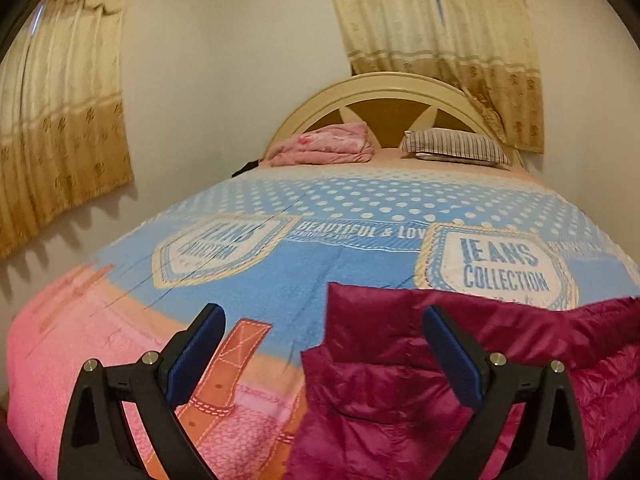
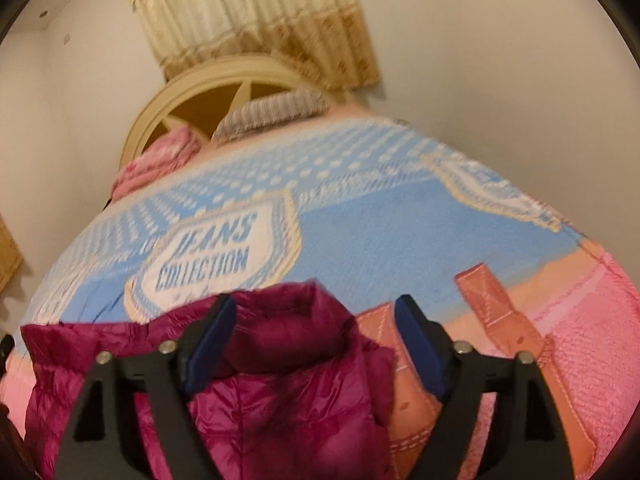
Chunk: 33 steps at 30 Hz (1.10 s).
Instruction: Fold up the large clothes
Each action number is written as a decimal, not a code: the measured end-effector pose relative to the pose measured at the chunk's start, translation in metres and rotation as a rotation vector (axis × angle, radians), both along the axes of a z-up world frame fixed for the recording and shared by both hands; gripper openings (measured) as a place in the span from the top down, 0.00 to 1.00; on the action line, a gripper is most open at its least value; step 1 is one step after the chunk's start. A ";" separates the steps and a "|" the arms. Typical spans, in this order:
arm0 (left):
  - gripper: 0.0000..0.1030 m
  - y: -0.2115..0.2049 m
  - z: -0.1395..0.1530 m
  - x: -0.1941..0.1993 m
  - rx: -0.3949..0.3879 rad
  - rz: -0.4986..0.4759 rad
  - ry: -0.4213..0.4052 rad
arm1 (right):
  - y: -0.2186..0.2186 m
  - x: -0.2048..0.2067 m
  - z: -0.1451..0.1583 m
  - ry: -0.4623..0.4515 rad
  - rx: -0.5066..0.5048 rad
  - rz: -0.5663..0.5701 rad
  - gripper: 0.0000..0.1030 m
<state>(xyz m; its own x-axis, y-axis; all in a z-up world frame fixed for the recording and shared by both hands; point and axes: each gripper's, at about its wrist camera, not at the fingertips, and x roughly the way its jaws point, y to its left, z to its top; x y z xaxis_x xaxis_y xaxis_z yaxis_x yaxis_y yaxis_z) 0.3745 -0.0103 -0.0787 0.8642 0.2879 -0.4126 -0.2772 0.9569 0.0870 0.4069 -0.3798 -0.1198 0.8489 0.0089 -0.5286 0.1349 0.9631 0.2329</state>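
Magenta puffer jacket [image 1: 460, 380] lies bunched on the bed's near edge [image 1: 280, 264]. Left gripper [image 1: 324, 344] spread wide, empty, jacket under its right finger. Right gripper [image 2: 314, 336] also wide, empty, jacket beneath its left finger.

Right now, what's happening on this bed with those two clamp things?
A person is holding a two-finger tool in each hand above a magenta puffer jacket lying on the bedspread. The left tool and right tool are both open and grip nothing. The jacket looks bunched, with no neat fold visible.
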 end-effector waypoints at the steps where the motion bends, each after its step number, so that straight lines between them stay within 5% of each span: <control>1: 0.04 -0.003 0.000 0.000 0.006 -0.006 0.005 | 0.004 -0.004 0.003 0.005 -0.010 0.005 0.18; 6: 0.04 -0.026 0.002 -0.008 0.021 -0.058 -0.016 | 0.052 -0.020 0.004 0.029 -0.058 0.126 0.18; 11: 0.04 -0.057 -0.015 0.001 0.135 -0.097 0.025 | 0.115 -0.015 -0.013 0.105 -0.150 0.310 0.19; 19: 0.04 -0.050 -0.039 0.044 0.094 -0.054 0.152 | 0.107 0.020 -0.036 0.181 -0.247 0.240 0.19; 33: 0.01 -0.022 -0.091 0.084 -0.066 -0.024 0.328 | 0.086 0.038 -0.065 0.207 -0.158 0.194 0.18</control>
